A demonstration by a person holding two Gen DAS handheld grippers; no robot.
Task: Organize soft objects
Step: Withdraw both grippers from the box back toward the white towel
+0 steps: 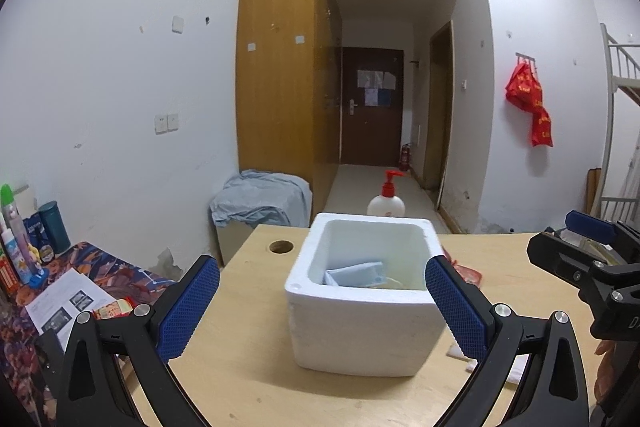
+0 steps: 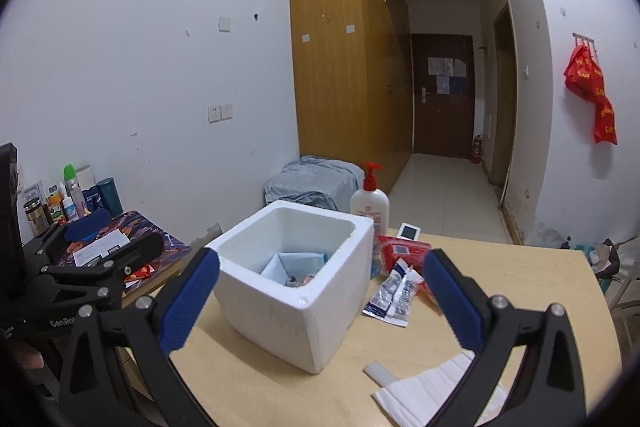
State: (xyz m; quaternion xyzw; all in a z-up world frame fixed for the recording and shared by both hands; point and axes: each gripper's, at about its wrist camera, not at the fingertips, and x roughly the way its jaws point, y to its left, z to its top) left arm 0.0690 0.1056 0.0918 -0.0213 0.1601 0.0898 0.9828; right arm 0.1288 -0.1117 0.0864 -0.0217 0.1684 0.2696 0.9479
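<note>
Left tongs (image 1: 322,301): spread wide, empty, framing the foam box (image 1: 362,311) on the worktop (image 1: 248,367). Right tongs (image 2: 320,295): likewise wide, empty. Box already holds a blue mask (image 1: 356,273). Outside it: white folded cloth (image 2: 424,389) nearest our right tongs, a packet (image 2: 394,293), a red pouch (image 2: 402,251). We judge the cloth next: pinch mid-fold, lift clear, release low inside.

A blue face mask (image 1: 356,273) lies inside the white foam box (image 1: 362,331) on the wooden table (image 1: 256,379).
</note>
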